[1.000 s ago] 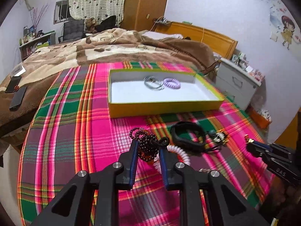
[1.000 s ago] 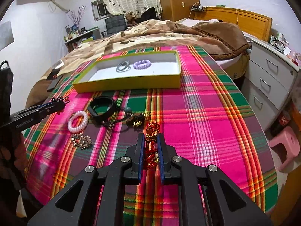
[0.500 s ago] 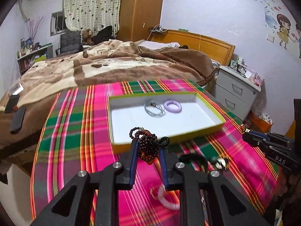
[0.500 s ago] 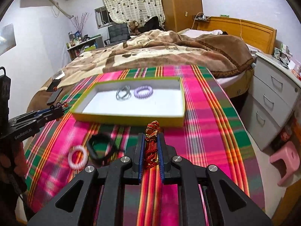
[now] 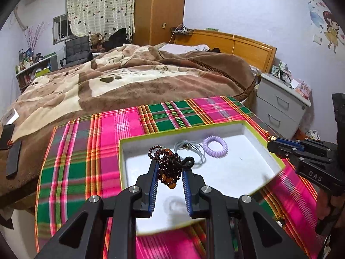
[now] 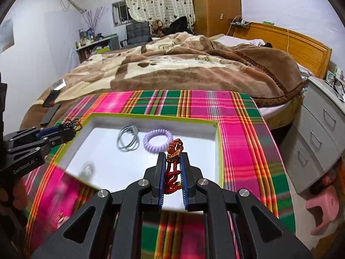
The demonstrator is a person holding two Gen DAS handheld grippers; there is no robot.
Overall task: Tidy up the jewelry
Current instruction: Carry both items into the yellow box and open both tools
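My left gripper (image 5: 169,168) is shut on a dark red bead bracelet (image 5: 167,165) and holds it above the left part of the green-rimmed white box (image 5: 237,179). My right gripper (image 6: 174,161) is shut on a red and gold knotted bracelet (image 6: 173,161) and holds it above the right part of the same box (image 6: 189,161). A purple coil hair tie (image 5: 215,146) (image 6: 157,141) and a grey ring bundle (image 5: 189,151) (image 6: 128,140) lie inside the box. Each gripper also shows in the other's view, the right one (image 5: 272,145) and the left one (image 6: 73,129).
The box sits on a pink and green plaid cloth (image 5: 86,151) on a table. Behind it is a bed with a brown blanket (image 5: 140,82). A grey drawer unit (image 6: 319,142) stands to the right. Dark phones (image 5: 13,157) lie at the bed's left edge.
Both grippers have risen from the cloth and moved forward over the box, each carrying its bracelet. The loose jewelry on the cloth has dropped out of view.
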